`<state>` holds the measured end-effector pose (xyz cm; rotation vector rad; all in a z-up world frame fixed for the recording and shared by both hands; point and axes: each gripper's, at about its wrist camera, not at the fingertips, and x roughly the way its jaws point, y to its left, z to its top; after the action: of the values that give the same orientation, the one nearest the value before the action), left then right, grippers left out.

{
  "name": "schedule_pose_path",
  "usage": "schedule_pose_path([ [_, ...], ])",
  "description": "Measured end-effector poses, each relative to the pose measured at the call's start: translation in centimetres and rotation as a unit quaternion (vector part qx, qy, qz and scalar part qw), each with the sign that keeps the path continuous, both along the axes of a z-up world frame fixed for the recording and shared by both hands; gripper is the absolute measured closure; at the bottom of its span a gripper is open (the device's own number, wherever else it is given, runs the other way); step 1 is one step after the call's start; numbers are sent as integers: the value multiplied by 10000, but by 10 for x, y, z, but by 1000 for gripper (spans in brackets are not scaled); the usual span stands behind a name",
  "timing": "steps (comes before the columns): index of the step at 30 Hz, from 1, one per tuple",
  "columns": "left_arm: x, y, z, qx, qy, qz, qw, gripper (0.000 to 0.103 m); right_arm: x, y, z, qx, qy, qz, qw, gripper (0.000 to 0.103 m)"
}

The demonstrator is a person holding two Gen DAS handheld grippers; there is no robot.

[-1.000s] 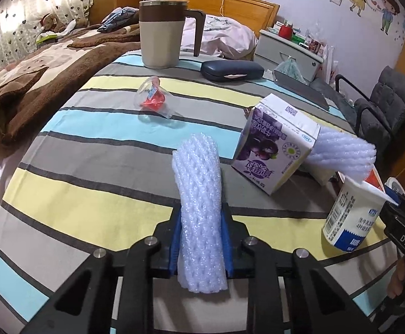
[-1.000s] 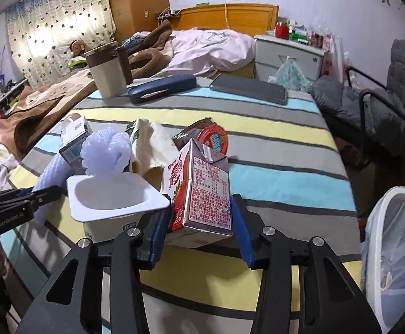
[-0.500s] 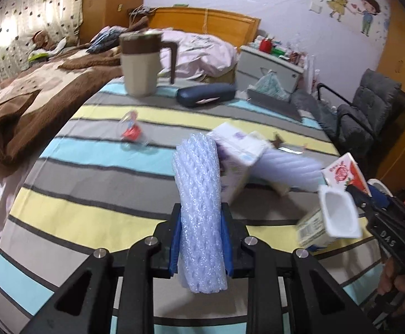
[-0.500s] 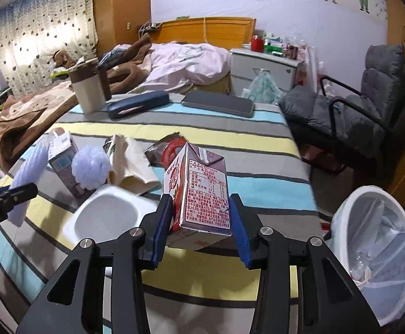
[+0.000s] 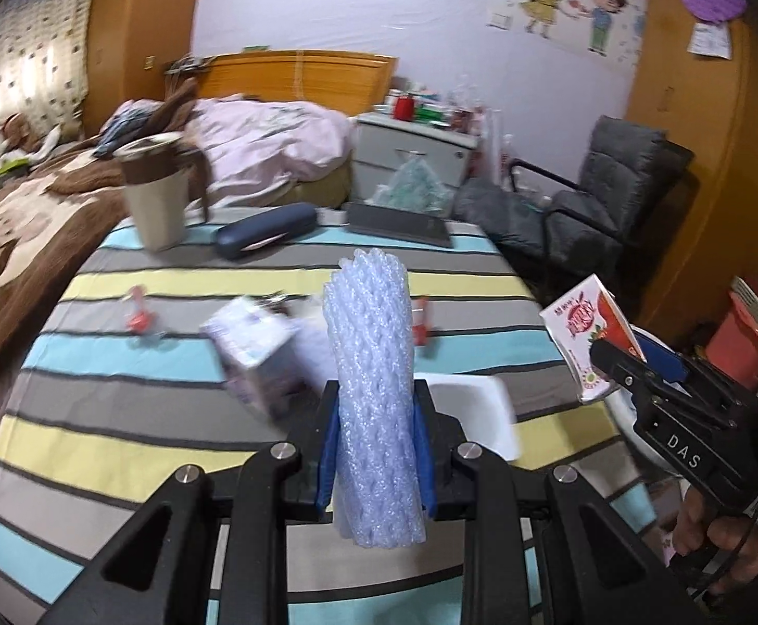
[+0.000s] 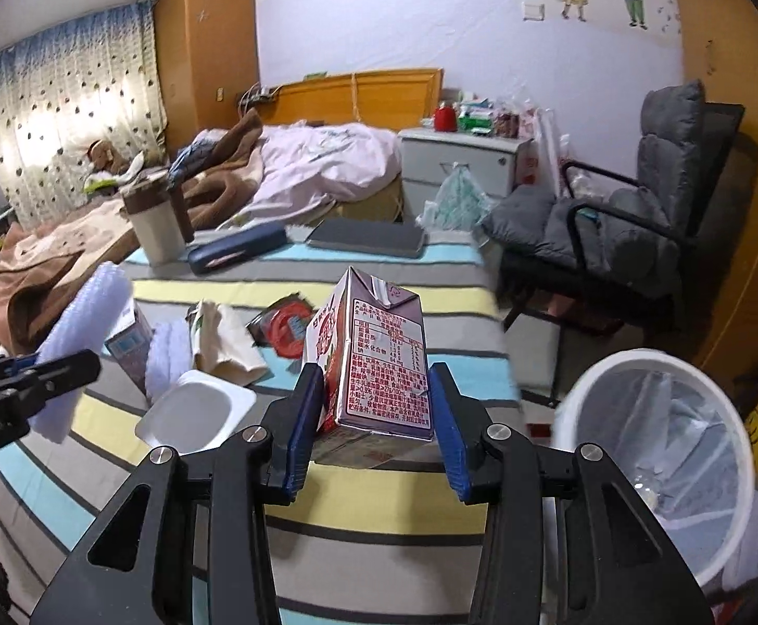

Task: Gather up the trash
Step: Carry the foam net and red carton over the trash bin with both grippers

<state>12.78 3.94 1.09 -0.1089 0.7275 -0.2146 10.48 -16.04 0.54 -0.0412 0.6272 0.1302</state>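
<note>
My left gripper is shut on a roll of white foam netting, held upright above the striped table. My right gripper is shut on a red milk carton, lifted near the table's right edge; the carton also shows in the left wrist view. A white bin with a plastic liner stands on the floor to the right. On the table lie a purple carton, a white yogurt cup, a paper wrapper, a red lid and a small red wrapper.
A beige mug, a dark glasses case and a dark notebook sit at the table's far edge. A grey armchair stands right of the table. A bed lies behind.
Both grippers have lifted and swung right with their loads. The bin has come into fuller view on the right. The yogurt cup now lies tipped on the table.
</note>
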Motion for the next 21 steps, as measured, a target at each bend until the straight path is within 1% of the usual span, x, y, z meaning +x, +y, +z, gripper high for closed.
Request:
schedule_pose_path([
  [4, 1, -30, 5, -20, -38, -347, 9994, 77, -8, -20, 7, 43, -122, -210, 9997, 60],
  [10, 2, -79, 12, -18, -116, -868, 9962, 77, -20, -50, 10, 84, -201, -558, 9982, 61],
  [11, 3, -87, 13, -22, -130, -937, 9955, 77, -20, -54, 10, 77, -204, -613, 9979, 65],
  [12, 3, -93, 13, -26, -121, -991, 9950, 77, -20, -57, 8, 75, -182, -636, 9978, 88],
  [13, 3, -99, 13, -30, -107, -1039, 9945, 77, -18, -61, 6, 86, -123, -657, 9977, 95],
  [15, 2, -104, 11, -39, -78, -1091, 9940, 77, -17, -65, 2, 117, -71, -614, 9980, 95],
  [18, 2, -107, 7, 2, -14, -1072, 9942, 77, -16, -70, -7, 558, 45, -452, 9974, 95],
  [21, 1, -105, 3, 84, 30, -988, 9951, 77, -20, -74, -11, 833, 1, -521, 9952, 95],
])
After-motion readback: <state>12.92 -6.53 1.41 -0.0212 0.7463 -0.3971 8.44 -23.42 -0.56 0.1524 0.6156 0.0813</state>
